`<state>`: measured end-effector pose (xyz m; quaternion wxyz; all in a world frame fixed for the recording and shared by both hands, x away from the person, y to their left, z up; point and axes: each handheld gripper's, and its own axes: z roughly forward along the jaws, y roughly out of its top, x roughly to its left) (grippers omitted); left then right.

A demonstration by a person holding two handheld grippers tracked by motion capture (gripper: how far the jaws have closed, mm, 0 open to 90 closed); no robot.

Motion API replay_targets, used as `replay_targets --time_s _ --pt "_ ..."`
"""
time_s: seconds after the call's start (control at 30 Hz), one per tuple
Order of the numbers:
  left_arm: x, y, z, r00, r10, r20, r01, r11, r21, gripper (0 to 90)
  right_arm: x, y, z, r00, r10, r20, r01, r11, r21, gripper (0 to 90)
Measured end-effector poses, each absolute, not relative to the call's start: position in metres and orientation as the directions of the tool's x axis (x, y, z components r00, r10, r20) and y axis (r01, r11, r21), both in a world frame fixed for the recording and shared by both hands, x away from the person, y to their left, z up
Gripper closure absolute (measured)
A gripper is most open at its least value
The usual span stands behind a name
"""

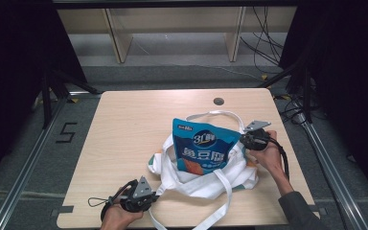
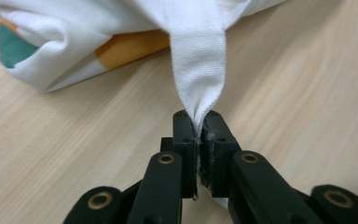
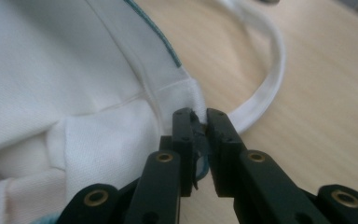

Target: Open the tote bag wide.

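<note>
A white cloth tote bag [image 1: 199,179] lies crumpled on the wooden table [image 1: 124,134], with a blue snack packet [image 1: 202,151] resting in its mouth. At the table's near left my left gripper [image 1: 149,197] is shut on one of the bag's white handle straps [image 2: 198,60]. The strap runs from the jaws up to the bag body [image 2: 70,51], which shows green and orange print. My right gripper [image 1: 243,139] is at the bag's right side, shut on the bag's white rim [image 3: 186,95] beside the seam. The other handle strap [image 3: 268,88] loops away behind it.
A dark round grommet [image 1: 218,101] sits near the table's far edge. A loose strap end [image 1: 211,215] hangs toward the near edge. Bare wood lies to the left and far side of the bag. Shelving and cables stand beyond the table.
</note>
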<state>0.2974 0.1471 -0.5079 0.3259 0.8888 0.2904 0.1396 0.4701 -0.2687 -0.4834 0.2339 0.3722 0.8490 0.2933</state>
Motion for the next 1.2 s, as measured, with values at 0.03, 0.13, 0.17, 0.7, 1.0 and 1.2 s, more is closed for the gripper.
replay_targets --time_s 0.03,0.13,0.17,0.7,1.0,1.2 --pt "0.298 0.146 -0.508 0.789 0.61 0.077 0.42 -0.626 0.657 84.6 0.472 -0.269 -0.49 -0.615 0.769 -0.174 0.508 0.555 0.659 82.9" --pt "0.299 0.145 -0.507 0.784 0.62 0.036 0.444 -0.599 0.667 80.4 0.475 -0.268 -0.498 -0.616 0.77 -0.166 0.516 0.554 0.654 82.3" --pt "0.298 0.146 -0.503 0.787 0.617 0.016 0.443 -0.582 0.683 76.1 0.473 -0.269 -0.495 -0.614 0.769 -0.177 0.513 0.559 0.651 81.4" --pt "0.368 0.135 -0.422 0.701 0.713 -0.024 0.361 -0.326 0.874 73.6 0.396 -0.27 -0.429 -0.703 0.71 -0.039 0.405 0.445 0.798 69.7" --pt "0.423 0.121 -0.46 0.655 0.754 0.051 0.408 -0.409 0.816 85.1 0.382 -0.254 -0.447 -0.784 0.618 -0.06 0.379 0.552 0.742 85.6" --pt "0.427 0.131 -0.501 0.665 0.747 -0.001 0.483 -0.429 0.763 88.8 0.368 -0.257 -0.477 -0.793 0.607 -0.055 0.435 0.625 0.648 90.0"
